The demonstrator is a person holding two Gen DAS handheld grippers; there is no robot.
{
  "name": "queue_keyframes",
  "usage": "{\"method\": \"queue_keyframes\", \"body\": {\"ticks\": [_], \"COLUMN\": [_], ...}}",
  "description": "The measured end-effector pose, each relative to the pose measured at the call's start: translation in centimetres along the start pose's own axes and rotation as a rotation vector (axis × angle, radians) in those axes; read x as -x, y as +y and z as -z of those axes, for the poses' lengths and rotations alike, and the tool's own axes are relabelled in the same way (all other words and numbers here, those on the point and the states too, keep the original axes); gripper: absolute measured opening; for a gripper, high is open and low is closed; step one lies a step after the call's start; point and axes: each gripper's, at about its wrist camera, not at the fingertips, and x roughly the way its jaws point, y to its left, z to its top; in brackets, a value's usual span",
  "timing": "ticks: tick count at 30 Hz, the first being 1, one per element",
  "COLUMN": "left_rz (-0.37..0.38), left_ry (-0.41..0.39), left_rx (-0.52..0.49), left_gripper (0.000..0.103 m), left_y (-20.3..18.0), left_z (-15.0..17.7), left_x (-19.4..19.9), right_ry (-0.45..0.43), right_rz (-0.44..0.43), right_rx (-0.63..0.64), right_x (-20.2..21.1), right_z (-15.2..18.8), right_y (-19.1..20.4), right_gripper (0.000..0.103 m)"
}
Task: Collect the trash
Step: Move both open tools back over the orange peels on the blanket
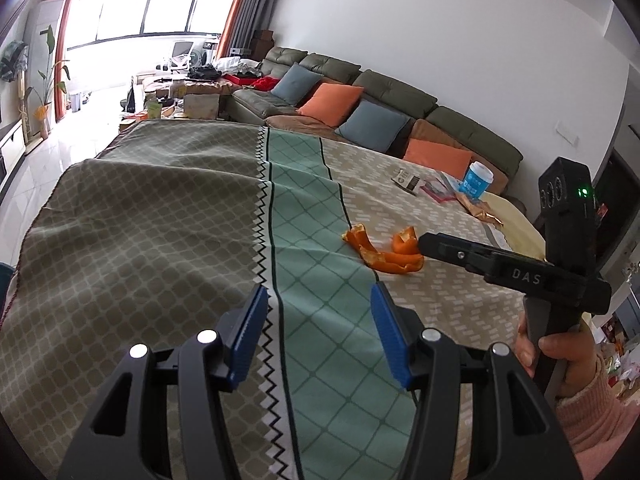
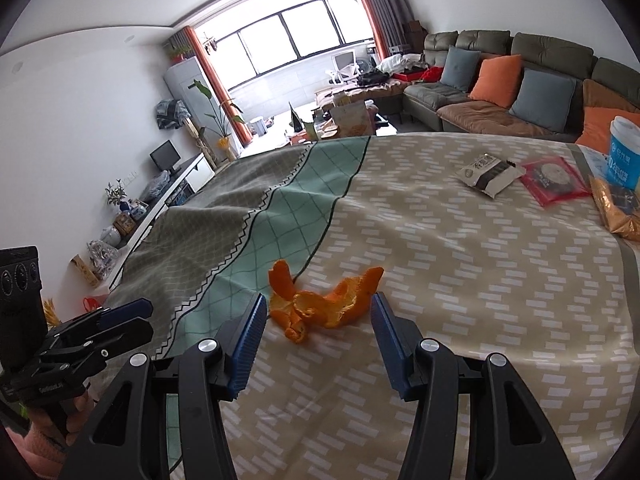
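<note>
Orange peel [image 2: 320, 304] lies on the patterned tablecloth [image 2: 440, 280], just beyond and between my right gripper's [image 2: 318, 314] blue fingertips, which stand open and empty. The peel also shows in the left wrist view [image 1: 384, 250], with the right gripper [image 1: 424, 242] right beside it. My left gripper [image 1: 319, 306] is open and empty above the green stripe of the cloth, and shows at the left edge of the right wrist view [image 2: 136, 316]. More trash lies at the far right: a grey snack packet [image 2: 490, 174], a red wrapper [image 2: 554, 180], a golden wrapper [image 2: 616, 208] and a blue paper cup [image 2: 624, 152].
A long green sofa [image 1: 380, 92] with orange and blue cushions runs behind the table. A cluttered low table [image 2: 344, 108] and a window lie beyond. A TV bench [image 2: 160, 200] stands along the left wall.
</note>
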Motion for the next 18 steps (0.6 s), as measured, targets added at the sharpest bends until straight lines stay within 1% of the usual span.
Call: {"method": "queue_keyframes", "body": {"ticks": [3, 5, 7, 8, 10, 14, 18], "left_rz": [0.004, 0.008, 0.01, 0.011, 0.013, 0.028, 0.042], "left_ry": [0.006, 0.01, 0.016, 0.018, 0.022, 0.032, 0.05], "left_rx": [-0.006, -0.009, -0.012, -0.012, -0.011, -0.012, -0.029], "left_gripper": [0.055, 0.055, 0.055, 0.055, 0.055, 0.055, 0.055], "left_y": [-0.3, -0.3, -0.5, -0.5, -0.5, -0.6, -1.1], "left_z": [0.0, 0.0, 0.0, 0.0, 0.0, -0.1, -0.4], "left_x": [-0.3, -0.5, -0.7, -0.8, -1.0, -1.3, -2.1], "right_ry": [0.02, 0.03, 0.039, 0.041, 0.04, 0.031, 0.036], "right_rz": [0.009, 0.015, 0.014, 0.013, 0.014, 0.02, 0.019], "right_rx": [0.001, -0.007, -0.024, -0.032, -0.049, -0.065, -0.079], "right_x": [-0.6, -0.8, -1.0, -1.0, -0.8, -0.2, 0.4], "right_z": [-0.4, -0.5, -0.6, -0.6, -0.6, -0.5, -0.3], "right_y": [-0.2, -0.5, -1.0, -1.3, -1.9, -2.6, -3.4], "right_gripper": [0.052, 0.045, 0.043, 0.04, 0.037, 0.034, 0.034]}}
